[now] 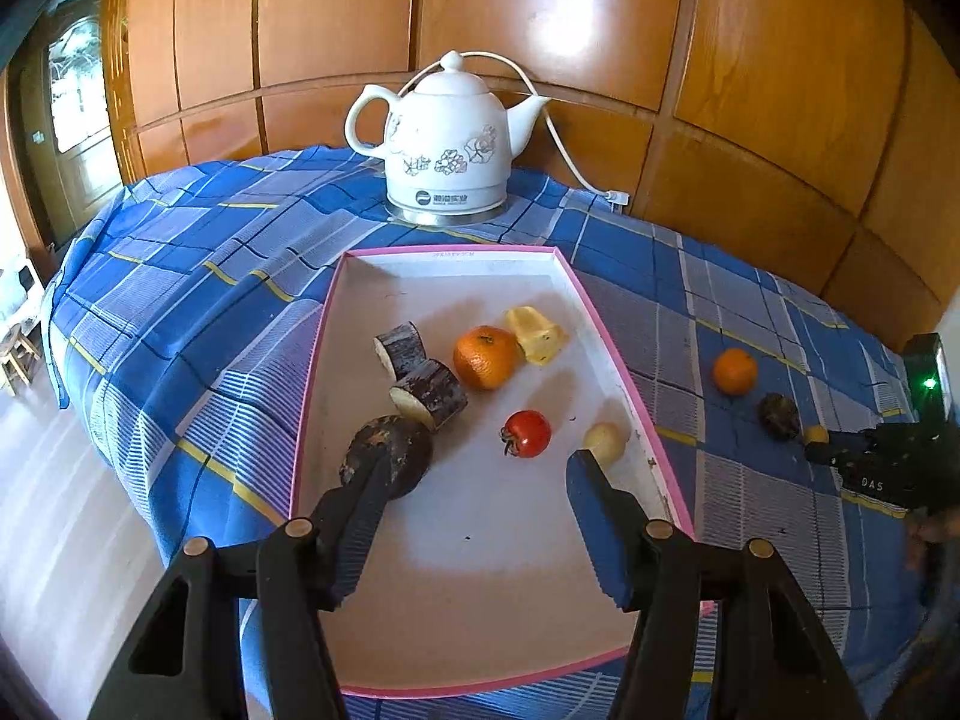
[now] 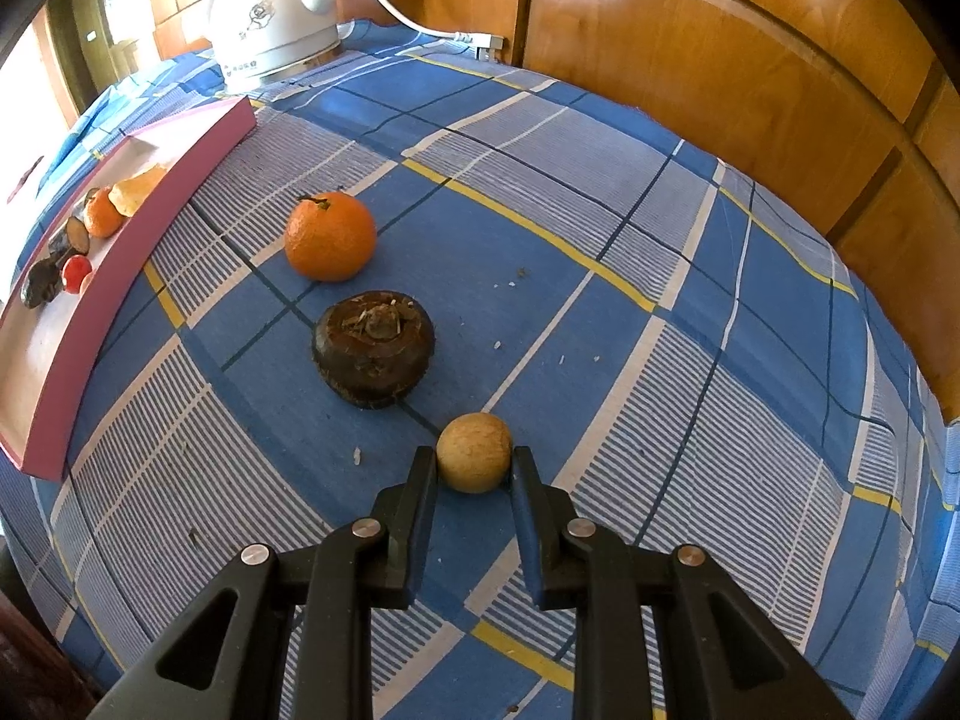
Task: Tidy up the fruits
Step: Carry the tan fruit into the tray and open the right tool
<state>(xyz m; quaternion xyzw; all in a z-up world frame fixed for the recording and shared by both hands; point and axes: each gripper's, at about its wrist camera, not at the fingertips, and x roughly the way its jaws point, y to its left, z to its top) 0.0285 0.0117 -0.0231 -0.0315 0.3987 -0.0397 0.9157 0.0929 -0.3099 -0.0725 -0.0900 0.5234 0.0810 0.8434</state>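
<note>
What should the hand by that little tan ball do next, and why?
Probably lift it: the right gripper has its jaws closed against both sides of the small tan fruit, which sits on the tablecloth, outside the pink tray holding the other fruit.

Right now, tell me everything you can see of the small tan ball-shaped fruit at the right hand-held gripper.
The small tan fruit is round, pale yellowish-brown, with a dull, faintly mottled skin and no stem showing. It sits on the blue checked tablecloth, nearest the camera in a row with the dark brown fruit and the orange, apart from both. The right hand-held gripper has a finger on each side of it, seemingly touching; whether it is lifted I cannot tell. In the left view it is a tiny yellow spot.
</note>
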